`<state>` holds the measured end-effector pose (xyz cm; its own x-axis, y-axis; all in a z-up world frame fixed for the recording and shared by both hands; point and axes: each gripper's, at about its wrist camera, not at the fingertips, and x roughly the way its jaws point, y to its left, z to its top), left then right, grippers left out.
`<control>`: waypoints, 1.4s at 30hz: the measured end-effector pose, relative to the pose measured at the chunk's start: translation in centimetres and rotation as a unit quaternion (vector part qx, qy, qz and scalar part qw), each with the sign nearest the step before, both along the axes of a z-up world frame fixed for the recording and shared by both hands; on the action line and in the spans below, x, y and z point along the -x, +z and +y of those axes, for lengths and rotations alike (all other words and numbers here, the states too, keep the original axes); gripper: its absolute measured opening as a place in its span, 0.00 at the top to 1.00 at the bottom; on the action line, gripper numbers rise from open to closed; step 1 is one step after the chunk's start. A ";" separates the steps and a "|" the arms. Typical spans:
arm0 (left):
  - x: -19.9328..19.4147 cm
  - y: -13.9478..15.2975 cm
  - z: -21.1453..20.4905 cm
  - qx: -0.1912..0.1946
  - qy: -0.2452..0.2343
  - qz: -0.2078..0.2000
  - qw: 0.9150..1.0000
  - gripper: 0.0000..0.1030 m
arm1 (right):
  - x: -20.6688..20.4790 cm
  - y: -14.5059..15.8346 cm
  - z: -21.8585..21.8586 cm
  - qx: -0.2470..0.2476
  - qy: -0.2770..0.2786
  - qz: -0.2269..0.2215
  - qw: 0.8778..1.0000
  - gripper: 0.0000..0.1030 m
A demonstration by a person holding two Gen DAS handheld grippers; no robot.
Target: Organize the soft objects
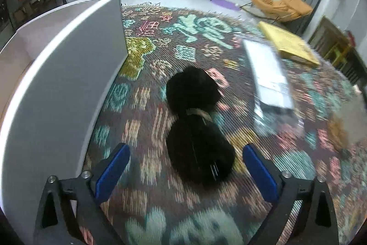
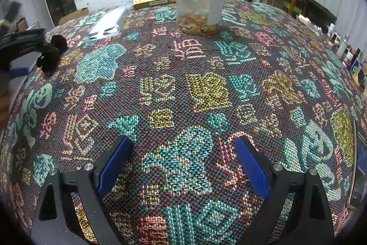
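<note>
Patterned tablecloth [image 1: 146, 107]; left hand-held gripper [image 1: 185, 164] open around black plush toy [image 1: 195, 125].

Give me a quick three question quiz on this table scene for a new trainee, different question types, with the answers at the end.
1. True or false: the left hand-held gripper is shut on the black plush toy.
2. Multiple choice: the clear jar with the black lid stands on A) the floor, B) the patterned tablecloth, C) the yellow box.
3. Fill in: between the fingers of the right hand-held gripper lies only ____.

Key: 1 false, it is open, with the toy lying between its fingers; 2 B; 3 tablecloth.
</note>
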<state>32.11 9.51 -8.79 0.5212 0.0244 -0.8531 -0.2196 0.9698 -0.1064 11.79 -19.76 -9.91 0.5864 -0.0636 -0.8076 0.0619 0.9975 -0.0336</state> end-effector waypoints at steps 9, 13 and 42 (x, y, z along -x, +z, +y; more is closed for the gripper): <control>2.2 1.1 -4.8 0.005 -0.106 -0.024 0.994 0.69 | 0.0 0.0 -0.1 -0.002 0.001 0.000 1.000 0.08; 5.9 1.7 -13.1 0.054 -0.252 -0.010 0.966 0.69 | 0.1 0.2 -0.6 -0.011 -0.012 -0.009 1.000 0.09; -14.3 -0.9 -10.1 -0.015 -0.130 0.058 0.990 0.03 | 0.4 0.2 -0.8 -0.022 -0.034 -0.006 0.999 0.08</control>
